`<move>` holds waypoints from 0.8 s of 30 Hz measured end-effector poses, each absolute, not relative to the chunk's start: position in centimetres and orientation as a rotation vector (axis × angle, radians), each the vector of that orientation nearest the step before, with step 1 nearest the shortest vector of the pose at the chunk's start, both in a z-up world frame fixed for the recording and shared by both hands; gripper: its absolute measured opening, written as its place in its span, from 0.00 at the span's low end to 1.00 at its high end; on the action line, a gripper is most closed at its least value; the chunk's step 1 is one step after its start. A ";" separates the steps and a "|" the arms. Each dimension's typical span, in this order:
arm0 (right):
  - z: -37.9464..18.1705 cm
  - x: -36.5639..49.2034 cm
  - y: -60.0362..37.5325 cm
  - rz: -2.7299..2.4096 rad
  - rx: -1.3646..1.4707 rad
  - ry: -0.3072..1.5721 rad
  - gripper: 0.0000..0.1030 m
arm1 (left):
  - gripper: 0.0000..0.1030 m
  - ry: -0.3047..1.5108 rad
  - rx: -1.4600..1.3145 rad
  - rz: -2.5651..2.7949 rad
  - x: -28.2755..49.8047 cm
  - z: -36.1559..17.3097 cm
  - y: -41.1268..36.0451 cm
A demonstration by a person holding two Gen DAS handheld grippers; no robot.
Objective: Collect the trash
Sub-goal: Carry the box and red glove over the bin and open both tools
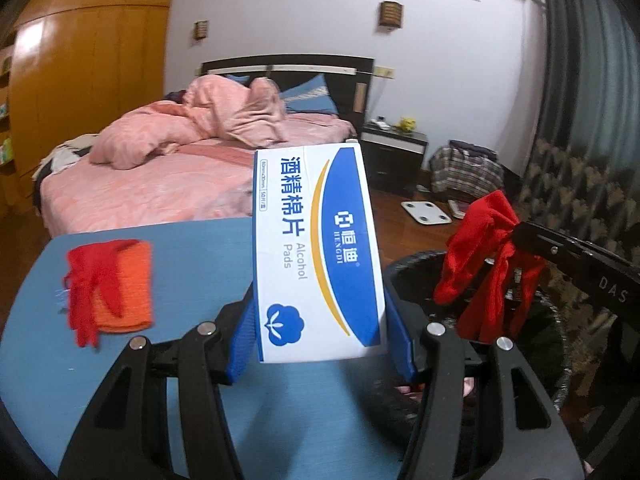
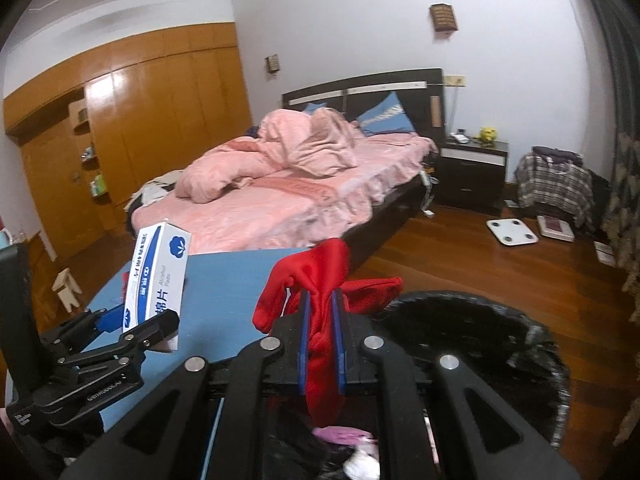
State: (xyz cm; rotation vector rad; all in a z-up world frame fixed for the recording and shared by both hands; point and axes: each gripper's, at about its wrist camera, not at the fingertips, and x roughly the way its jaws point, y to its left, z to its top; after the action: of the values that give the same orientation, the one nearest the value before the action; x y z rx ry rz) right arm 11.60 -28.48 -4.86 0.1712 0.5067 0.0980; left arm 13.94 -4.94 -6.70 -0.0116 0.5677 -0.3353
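Left gripper [image 1: 320, 344] partly open, clamped on alcohol-pad box [image 1: 316, 248] (frame centre), right gripper [image 2: 320, 340] closed on red cloth [image 2: 320, 280], black bin [image 2: 480, 344] lower right, contents indistinct

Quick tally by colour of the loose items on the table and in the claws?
Red: 2, a glove in the right claw and a glove on the table
Orange: 1, cloth
White and blue: 1, alcohol pads box in the left claw
Total: 4
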 end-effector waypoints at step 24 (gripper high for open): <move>-7.1 8.7 -37.0 -0.085 0.218 0.550 0.22 | 0.65 0.633 -0.003 -0.591 15.2 -9.6 -14.6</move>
State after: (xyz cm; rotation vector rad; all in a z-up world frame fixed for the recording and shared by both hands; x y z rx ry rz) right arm 8.74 -36.98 -7.13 0.2176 0.5496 -0.0849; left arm 15.17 -14.63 -9.56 -0.0032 0.6326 -0.5912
